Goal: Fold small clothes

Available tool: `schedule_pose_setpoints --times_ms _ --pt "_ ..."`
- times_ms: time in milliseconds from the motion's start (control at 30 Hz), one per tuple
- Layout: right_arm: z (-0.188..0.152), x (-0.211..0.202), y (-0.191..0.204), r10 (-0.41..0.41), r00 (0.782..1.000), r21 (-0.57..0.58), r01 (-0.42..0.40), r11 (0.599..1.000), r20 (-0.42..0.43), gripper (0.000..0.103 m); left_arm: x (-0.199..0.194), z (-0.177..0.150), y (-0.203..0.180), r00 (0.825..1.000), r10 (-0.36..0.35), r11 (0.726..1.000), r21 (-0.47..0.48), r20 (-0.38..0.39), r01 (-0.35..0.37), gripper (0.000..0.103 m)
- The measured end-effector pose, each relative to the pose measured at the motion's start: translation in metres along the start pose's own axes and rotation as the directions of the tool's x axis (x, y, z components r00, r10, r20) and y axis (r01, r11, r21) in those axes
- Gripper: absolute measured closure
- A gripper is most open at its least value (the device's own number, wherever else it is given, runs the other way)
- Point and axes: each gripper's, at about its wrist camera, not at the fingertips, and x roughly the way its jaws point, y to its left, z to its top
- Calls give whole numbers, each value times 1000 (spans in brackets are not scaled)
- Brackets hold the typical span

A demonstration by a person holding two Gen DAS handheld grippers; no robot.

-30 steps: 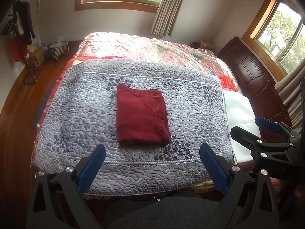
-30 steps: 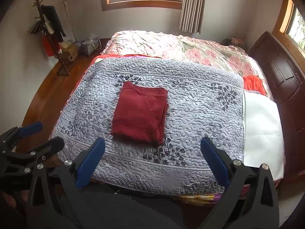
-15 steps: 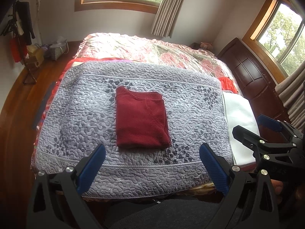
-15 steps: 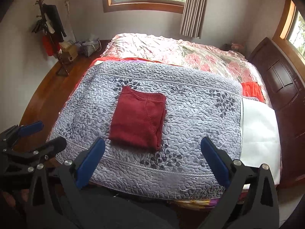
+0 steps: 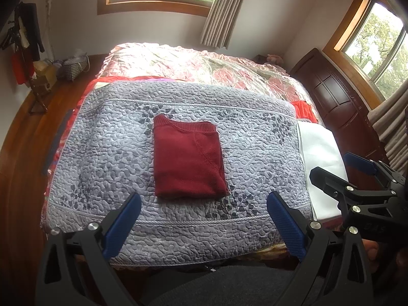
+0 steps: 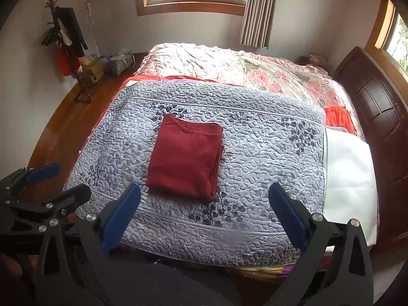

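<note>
Both pairs of jaws stand spread wide with nothing between them. The left gripper and the right gripper hang side by side off the near edge of the bed, clear of the cloth, and each shows at the border of the other's view.

Out ahead, the red sweater lies on the grey quilt as a compact rectangle, its ribbed neckline at the 12 o'clock end and its stacked layers showing along the 3 o'clock side. From the sweater, a white sheet lies toward 3 o'clock at the quilt's edge, and a smaller orange-red cloth toward 2 o'clock, well apart from it.

Judged from how it lies, this garment looks folded already, or one fold short of done. If a last fold is wanted, the 6 o'clock hem would be the place to take it, one gripper on each near corner. Each pinch should catch every layer, especially on the 3 o'clock side where the edges stack, or the top layer may peel away alone. Lifting both corners together and carrying them level toward 12 o'clock would keep the sides square. The knit looks thick and soft, so it may slump if carried high. The quilt's bumpy surface could drag the underside.
</note>
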Motion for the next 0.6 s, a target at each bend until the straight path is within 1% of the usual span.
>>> schedule_pose_setpoints --times_ms 600 --pt "2 1 -2 6 1000 3 -6 1000 5 3 5 1 1 1000 5 1000 5 -11 -5 4"
